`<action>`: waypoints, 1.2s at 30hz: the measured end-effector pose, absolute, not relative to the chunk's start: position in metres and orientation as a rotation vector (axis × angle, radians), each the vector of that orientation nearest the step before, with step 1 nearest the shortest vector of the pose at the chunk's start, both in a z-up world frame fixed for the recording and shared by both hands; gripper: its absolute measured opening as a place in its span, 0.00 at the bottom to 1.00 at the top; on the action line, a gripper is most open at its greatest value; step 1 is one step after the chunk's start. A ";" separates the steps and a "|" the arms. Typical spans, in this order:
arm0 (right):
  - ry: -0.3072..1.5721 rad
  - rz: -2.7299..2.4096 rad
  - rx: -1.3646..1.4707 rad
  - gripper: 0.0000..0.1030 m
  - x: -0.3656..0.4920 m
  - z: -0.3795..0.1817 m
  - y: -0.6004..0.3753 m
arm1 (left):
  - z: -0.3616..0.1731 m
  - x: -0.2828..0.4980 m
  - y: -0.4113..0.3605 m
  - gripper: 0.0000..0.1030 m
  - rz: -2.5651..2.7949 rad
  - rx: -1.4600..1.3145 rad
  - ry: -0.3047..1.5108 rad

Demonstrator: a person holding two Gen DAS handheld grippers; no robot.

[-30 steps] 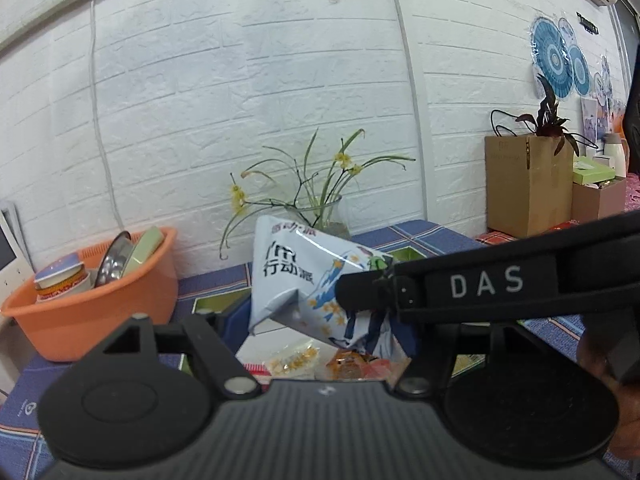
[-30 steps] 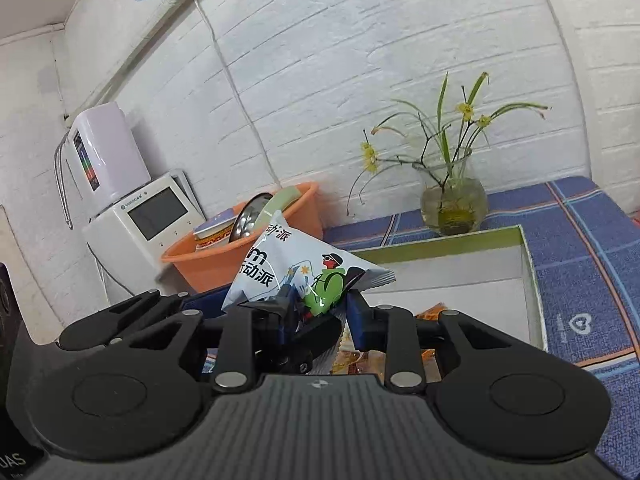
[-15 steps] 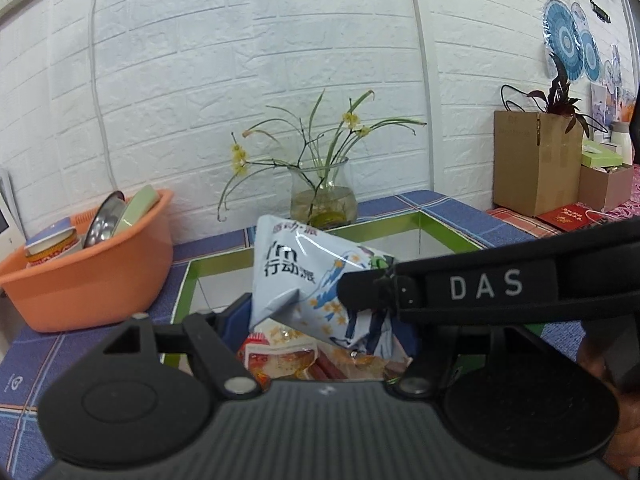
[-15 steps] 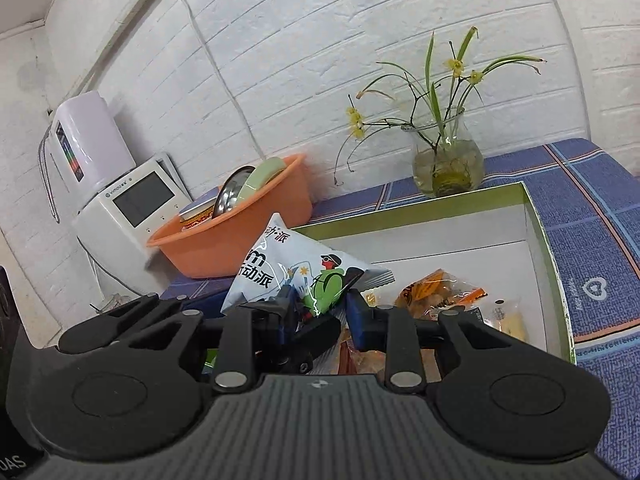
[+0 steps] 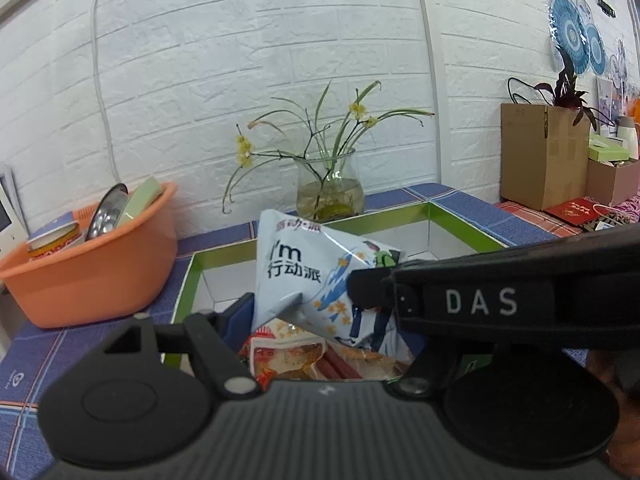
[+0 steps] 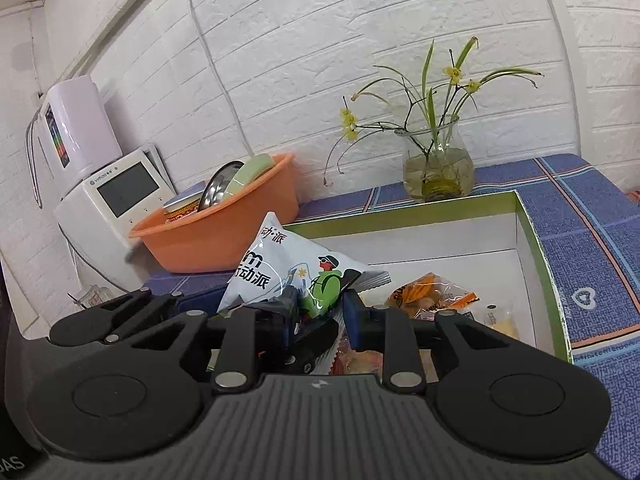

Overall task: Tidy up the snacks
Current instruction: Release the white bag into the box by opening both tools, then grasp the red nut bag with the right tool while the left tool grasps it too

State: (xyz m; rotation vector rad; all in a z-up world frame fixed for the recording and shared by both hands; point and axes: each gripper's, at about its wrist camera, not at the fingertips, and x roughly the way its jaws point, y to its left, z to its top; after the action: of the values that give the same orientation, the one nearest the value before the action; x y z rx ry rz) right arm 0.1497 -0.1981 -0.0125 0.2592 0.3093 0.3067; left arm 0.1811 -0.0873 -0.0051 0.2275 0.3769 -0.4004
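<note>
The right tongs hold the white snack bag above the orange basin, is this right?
Not quite: the right tongs hold the snack bag above the green-rimmed box, not the basin, which stands apart to the left. The right wrist view shows it.

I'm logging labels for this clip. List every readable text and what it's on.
"I'm 行动派": white snack bag, held above the green-rimmed box.
"DAS": right gripper body, left wrist view.
Brand on white appliance: too small to read.
Orange snack packet print: blurred.
</note>
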 end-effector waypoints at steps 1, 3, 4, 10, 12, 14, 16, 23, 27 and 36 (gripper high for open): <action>0.308 0.300 0.245 0.45 0.150 -0.013 -0.197 | -0.006 0.182 -0.087 0.74 -0.396 0.228 0.379; 0.304 0.290 0.220 0.45 0.150 -0.013 -0.194 | -0.007 0.183 -0.087 0.75 -0.392 0.231 0.383; 0.300 0.287 0.212 0.46 0.150 -0.014 -0.193 | -0.007 0.184 -0.087 0.76 -0.386 0.232 0.382; 0.223 0.241 0.170 0.97 0.141 -0.008 -0.192 | -0.005 0.182 -0.086 0.83 -0.359 0.251 0.366; 0.193 0.240 0.153 1.00 0.136 -0.003 -0.194 | -0.004 0.181 -0.086 0.85 -0.359 0.256 0.366; 0.180 0.243 0.144 1.00 0.133 0.001 -0.194 | -0.002 0.179 -0.085 0.88 -0.354 0.265 0.360; 0.170 0.248 0.138 1.00 0.131 0.003 -0.196 | 0.001 0.176 -0.084 0.91 -0.351 0.271 0.348; 0.158 0.254 0.145 1.00 0.120 0.011 -0.200 | 0.012 0.152 -0.070 0.98 -0.307 0.290 0.308; 0.177 0.241 0.140 1.00 0.107 0.015 -0.201 | 0.014 0.133 -0.053 0.99 -0.284 0.287 0.310; 0.421 0.308 0.135 1.00 0.066 -0.023 -0.223 | -0.003 0.090 -0.014 1.00 -0.347 0.216 0.431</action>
State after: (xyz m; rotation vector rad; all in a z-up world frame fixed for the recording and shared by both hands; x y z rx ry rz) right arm 0.0664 -0.2233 -0.0225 0.1355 0.4212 0.3079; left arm 0.0899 -0.0138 -0.0026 0.2163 0.4306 -0.3474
